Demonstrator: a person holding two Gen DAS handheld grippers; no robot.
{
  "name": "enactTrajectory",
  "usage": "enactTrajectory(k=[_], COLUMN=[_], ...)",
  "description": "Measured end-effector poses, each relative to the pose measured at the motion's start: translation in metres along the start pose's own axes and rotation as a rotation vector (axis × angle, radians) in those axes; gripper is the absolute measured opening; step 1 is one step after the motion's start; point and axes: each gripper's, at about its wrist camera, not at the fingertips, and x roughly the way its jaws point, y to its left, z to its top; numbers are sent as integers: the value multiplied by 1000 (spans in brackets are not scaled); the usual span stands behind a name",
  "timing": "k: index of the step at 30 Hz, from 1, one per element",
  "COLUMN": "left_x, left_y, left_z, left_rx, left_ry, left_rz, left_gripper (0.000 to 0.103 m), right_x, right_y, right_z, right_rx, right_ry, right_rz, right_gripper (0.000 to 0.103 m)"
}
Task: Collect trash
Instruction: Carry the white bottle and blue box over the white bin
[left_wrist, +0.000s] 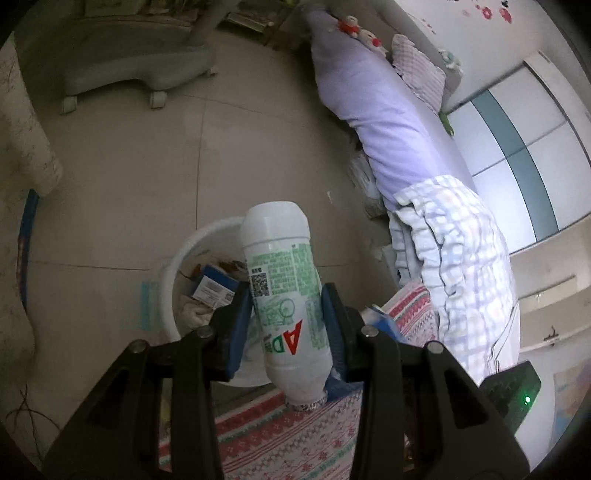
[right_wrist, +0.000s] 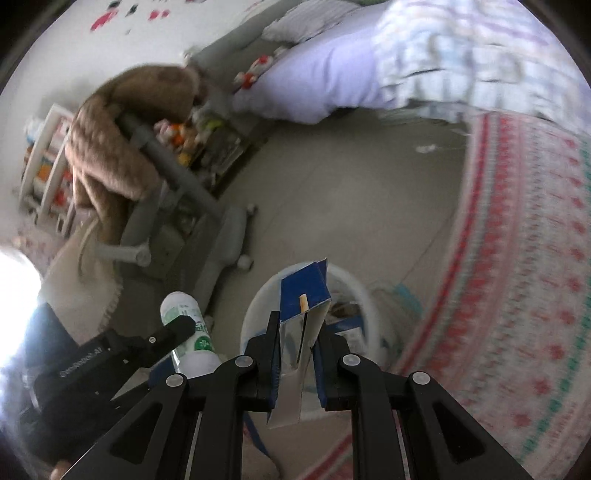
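The white plastic bottle (left_wrist: 282, 295) is clamped by the left gripper (left_wrist: 286, 314), the torn blue carton (right_wrist: 303, 306) by the right gripper (right_wrist: 295, 350); released off-centre, either could be dropped outside the round white bin (left_wrist: 177, 266) at lower centre.

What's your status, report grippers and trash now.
Left gripper shut on white bottle. Right gripper shut on blue carton. Both above white bin, already part-filled. Nothing blocking.

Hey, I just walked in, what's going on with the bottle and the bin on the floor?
A person is clearing up trash with handheld tongs. The left tongs are shut on a white plastic bottle with a green label, held above the white bin. The right tongs are shut on a flattened blue carton over the same bin, which already holds a blue box and other scraps.
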Motion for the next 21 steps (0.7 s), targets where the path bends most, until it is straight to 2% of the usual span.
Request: enactTrajectory(k=[3,6,9,10,17,18,19,21], left_x=[2,11,18,18,23,25,25,18], left_y=[0,5,13,15,12,9,9,13], left_z=[1,6,12,13,14,13,13,14], left_rx=[-6,-19,-42,-46,-5,8,11,-8], left_ry=[-10,18,45,47,80,89,91,54], left_rz=[15,-2,-15,-15,2,17,31,64], left_gripper=[40,40,40,40,41,47,58,65], right_x=[24,42,42,39,12,9,6,-1], right_y=[16,18,14,10,-15,-18,-21,-24], right_z=[-4,-6,-6,-6,-10,-11,-12,-14], right_rx=[-40,-31,-32,-31,16,24,31,34], right_ry=[32,75,66,55,21,19,18,16], right_rz=[-49,-61,-101,-108,-100,-96,-92,-92], right_gripper=[20,25,41,50,53,53,53,53])
